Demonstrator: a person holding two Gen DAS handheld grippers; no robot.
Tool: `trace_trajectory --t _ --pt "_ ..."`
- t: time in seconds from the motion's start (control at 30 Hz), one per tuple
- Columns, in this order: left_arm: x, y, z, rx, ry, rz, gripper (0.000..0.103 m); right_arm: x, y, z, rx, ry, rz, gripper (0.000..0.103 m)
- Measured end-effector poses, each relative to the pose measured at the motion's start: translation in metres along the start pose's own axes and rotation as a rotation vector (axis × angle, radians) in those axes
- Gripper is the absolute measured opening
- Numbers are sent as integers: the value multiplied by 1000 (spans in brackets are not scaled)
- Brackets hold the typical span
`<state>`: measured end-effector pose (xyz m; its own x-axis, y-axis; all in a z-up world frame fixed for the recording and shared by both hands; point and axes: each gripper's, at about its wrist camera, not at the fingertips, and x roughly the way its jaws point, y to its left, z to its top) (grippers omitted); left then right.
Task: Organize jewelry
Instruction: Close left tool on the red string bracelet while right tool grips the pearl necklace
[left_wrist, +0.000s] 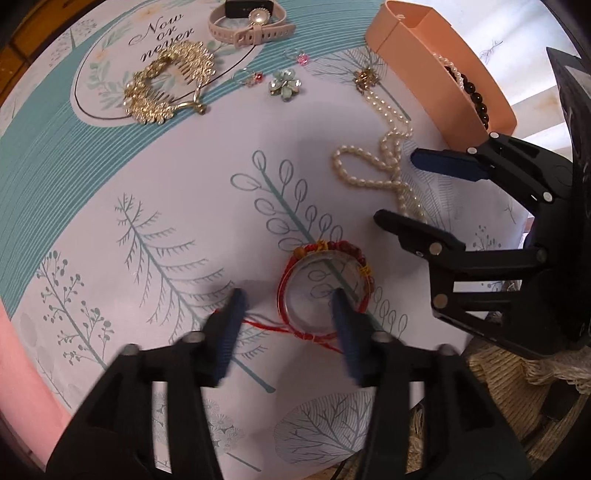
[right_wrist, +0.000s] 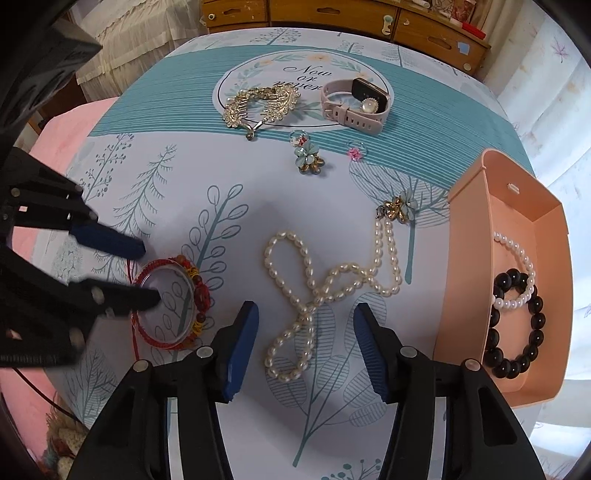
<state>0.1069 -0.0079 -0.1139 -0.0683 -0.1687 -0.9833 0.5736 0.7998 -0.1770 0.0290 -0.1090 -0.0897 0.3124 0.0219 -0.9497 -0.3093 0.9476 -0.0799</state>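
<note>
A red cord bracelet with beads around a clear bangle (left_wrist: 325, 291) (right_wrist: 171, 306) lies on the printed tablecloth. My left gripper (left_wrist: 288, 299) (right_wrist: 147, 273) is open; one finger sits inside the ring and the other outside its edge. A long pearl necklace (left_wrist: 384, 162) (right_wrist: 321, 284) with a flower clasp lies in the middle. My right gripper (right_wrist: 304, 314) (left_wrist: 395, 184) is open just above the necklace's lower loops. A peach tray (right_wrist: 465, 258) (left_wrist: 413, 51) at the right holds a black bead bracelet (right_wrist: 517, 325) and a small pearl bracelet (right_wrist: 517, 273).
At the far side lie a gold hair comb (right_wrist: 258, 101), a pink watch (right_wrist: 354, 101), a flower brooch (right_wrist: 308, 158) and two small rings (right_wrist: 356, 149). The tablecloth's edge (right_wrist: 88, 406) drops to a pink surface on the left. A wooden dresser (right_wrist: 332, 14) stands behind.
</note>
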Motion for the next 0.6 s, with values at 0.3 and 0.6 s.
trace_trajectory --t 0.3,0.6 --pt "10 -26 7 73 -33 119 45 -6 -8 -1 -3 -24 2 8" --pt "-1 -28 6 -35 -101 134 3 -59 -37 -1 90 -152 143 5"
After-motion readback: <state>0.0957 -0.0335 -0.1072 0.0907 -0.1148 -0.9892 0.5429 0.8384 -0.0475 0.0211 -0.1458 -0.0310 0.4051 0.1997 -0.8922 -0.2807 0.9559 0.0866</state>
